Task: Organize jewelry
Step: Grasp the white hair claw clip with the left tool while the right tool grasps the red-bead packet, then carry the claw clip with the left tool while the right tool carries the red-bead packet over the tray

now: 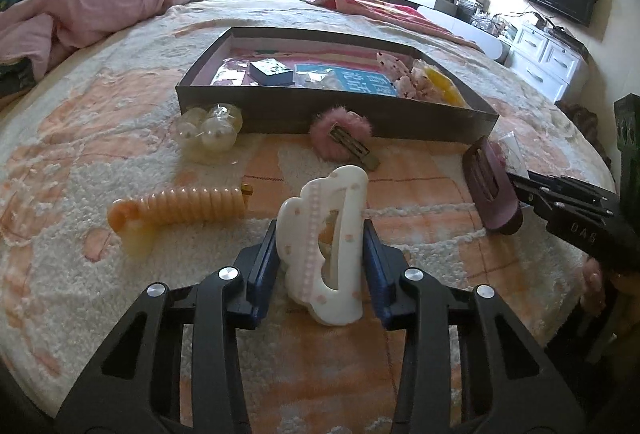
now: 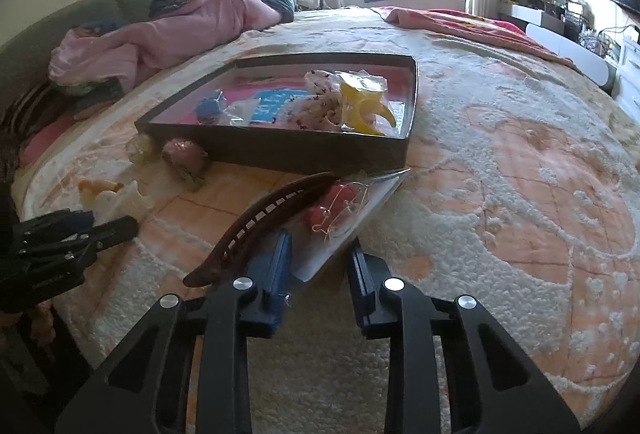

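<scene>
Left wrist: white hair claw upright, clamped between jaws.

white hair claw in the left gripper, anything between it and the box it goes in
Partly. The pink fluffy clip lies on the blanket against the near wall of the box, roughly in line with the white hair claw held by the left gripper. Lifted over that wall, nothing visible blocks it.

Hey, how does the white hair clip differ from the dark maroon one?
The white hair clip is pale with pink dots and a scalloped edge; the maroon hair clip is dark, plain and slotted. The white one stands between the left tool pads; the maroon one is beside the right tool, tilted up off the blanket. Both are outside the dark tray.
</scene>
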`<state>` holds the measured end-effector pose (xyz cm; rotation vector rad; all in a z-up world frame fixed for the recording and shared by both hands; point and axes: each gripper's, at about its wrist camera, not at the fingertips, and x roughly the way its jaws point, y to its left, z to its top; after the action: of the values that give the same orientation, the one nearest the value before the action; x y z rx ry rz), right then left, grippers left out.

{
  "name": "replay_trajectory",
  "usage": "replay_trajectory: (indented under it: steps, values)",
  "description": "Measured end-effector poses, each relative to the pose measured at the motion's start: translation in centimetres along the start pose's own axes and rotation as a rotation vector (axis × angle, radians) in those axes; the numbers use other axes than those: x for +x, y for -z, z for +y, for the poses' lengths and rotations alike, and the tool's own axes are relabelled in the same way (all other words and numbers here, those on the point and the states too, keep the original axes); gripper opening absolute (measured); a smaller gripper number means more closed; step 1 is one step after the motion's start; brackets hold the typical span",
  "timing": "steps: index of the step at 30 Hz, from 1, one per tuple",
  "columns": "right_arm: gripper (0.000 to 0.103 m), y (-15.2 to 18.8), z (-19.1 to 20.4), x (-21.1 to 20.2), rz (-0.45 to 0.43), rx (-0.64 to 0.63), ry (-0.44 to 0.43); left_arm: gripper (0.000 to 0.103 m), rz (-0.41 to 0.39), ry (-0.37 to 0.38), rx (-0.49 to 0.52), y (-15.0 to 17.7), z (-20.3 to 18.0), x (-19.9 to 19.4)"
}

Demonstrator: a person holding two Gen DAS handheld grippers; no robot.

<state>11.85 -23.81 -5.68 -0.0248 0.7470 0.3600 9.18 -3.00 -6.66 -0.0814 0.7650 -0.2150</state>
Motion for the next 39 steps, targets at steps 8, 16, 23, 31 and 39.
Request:
replay_trajectory:
  steps: [8, 16, 23, 31, 39]
  values:
    - [0.019, -0.3, -0.7, -0.7, -0.029, 0.023, -0.006, 0.029, -0.009, 0.021, 0.010, -0.3, -0.3, -0.3]
    - [0.017, -0.5, -1.3, -1.0, -0.036, 0.033, -0.004, 0.029, -0.013, 0.053, 0.032, -0.5, -1.0, -0.4]
    - [0.016, -0.8, -1.4, -2.0, -0.057, 0.032, 0.000, 0.029, -0.019, 0.067, 0.035, -0.7, -1.2, -0.5]
    - [0.016, -1.2, -1.3, -2.6, -0.071, 0.034, -0.005, 0.029, -0.035, 0.069, 0.029, -1.1, -1.0, -1.0]
    - [0.016, -2.6, 0.1, -3.4, -0.097, -0.002, -0.027, 0.029, -0.083, 0.059, -0.003, -3.2, 0.2, -1.4]
